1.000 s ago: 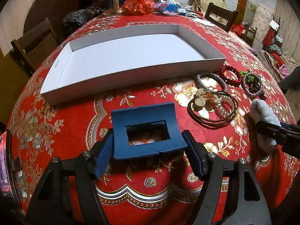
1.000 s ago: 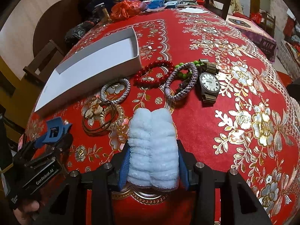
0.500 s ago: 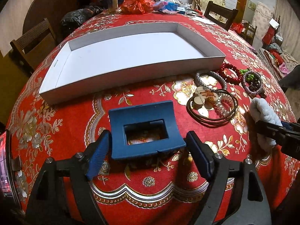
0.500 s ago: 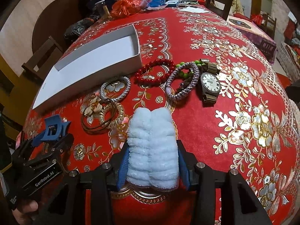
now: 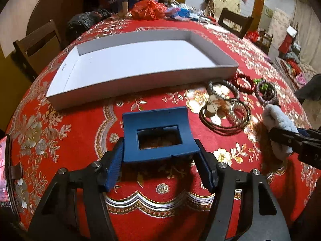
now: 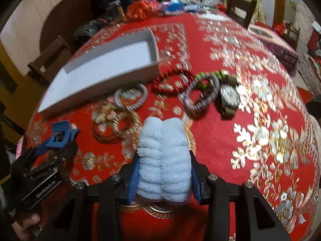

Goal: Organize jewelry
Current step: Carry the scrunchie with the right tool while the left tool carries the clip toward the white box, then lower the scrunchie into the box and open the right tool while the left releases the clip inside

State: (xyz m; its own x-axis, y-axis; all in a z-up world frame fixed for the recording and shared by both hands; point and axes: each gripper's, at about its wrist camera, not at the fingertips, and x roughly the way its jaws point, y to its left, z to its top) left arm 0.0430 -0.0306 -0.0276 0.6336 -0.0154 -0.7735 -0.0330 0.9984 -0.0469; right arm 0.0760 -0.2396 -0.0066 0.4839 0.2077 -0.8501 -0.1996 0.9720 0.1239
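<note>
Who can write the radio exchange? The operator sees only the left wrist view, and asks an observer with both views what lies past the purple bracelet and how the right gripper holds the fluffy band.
Operator: What lies past the purple bracelet?
Observer: A watch, face up, right beside it on the cloth.
Operator: I see the right gripper only from the side. How does it hold the fluffy band?
Observer: The band is doubled over, and both blue pads press on its sides.
</note>
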